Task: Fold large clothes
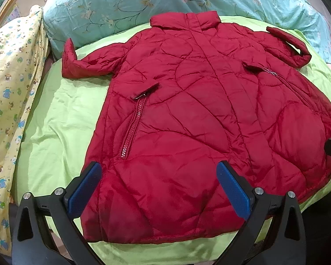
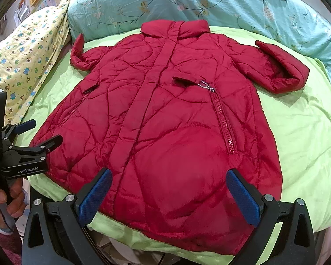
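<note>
A large red quilted jacket [image 1: 198, 114] lies flat, front up, on a green sheet [image 1: 61, 119], collar at the far end and hem toward me. Both sleeves are spread out with cuffs bent. It also shows in the right wrist view [image 2: 165, 121]. My left gripper [image 1: 160, 190] is open and empty, hovering above the hem's left part. My right gripper [image 2: 170, 194] is open and empty above the hem's right part. The left gripper also shows at the left edge of the right wrist view [image 2: 31, 132], held by a hand.
A teal floral pillow [image 1: 121, 2] lies behind the collar. A yellow patterned quilt [image 1: 13, 70] is bunched along the left side. The green sheet [image 2: 309, 128] extends to the right of the jacket. The bed's near edge is just below the hem.
</note>
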Tool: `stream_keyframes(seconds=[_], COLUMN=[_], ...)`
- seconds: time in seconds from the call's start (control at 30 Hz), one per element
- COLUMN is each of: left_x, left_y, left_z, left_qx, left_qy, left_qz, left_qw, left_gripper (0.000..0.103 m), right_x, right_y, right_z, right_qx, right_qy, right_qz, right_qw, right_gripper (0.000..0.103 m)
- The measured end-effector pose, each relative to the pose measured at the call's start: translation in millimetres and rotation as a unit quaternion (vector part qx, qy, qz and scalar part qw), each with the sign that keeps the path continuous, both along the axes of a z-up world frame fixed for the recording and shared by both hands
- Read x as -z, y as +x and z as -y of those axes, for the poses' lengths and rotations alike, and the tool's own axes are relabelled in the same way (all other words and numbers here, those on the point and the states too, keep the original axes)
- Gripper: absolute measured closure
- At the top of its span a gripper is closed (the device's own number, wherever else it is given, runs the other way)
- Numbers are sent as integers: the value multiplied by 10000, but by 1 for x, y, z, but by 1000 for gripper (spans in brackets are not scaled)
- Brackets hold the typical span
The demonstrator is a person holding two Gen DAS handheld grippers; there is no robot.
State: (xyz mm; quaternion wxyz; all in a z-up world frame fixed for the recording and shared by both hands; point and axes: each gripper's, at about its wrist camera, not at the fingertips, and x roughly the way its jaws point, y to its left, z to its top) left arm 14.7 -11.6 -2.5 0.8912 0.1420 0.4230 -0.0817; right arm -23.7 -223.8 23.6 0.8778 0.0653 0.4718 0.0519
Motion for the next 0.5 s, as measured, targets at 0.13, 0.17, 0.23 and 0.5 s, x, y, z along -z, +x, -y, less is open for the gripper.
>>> stream_keyframes(seconds=[0.13,0.17,0.23,0.5], left_x=[2,2,3,4], left_y=[2,3,4,13], left_z=[1,1,1,-2], left_qx=[0,1,9,65], left_qy=[-12,1,0,-253], left_qz=[-73,-81,-127,-216], left_qw=[10000,10000,9999,9994], left_gripper=[0,0,0,0], right_x=[0,-1,0,-3], right_y=[0,1,3,13], right_z=[0,-1,0,23], right_qx=[1,0,8,303], right_qy=[-68,-57,-92,293], right_qz=[25,33,-59,-57], right_qw=[10000,10000,9999,9991], right_gripper=[0,0,0,0])
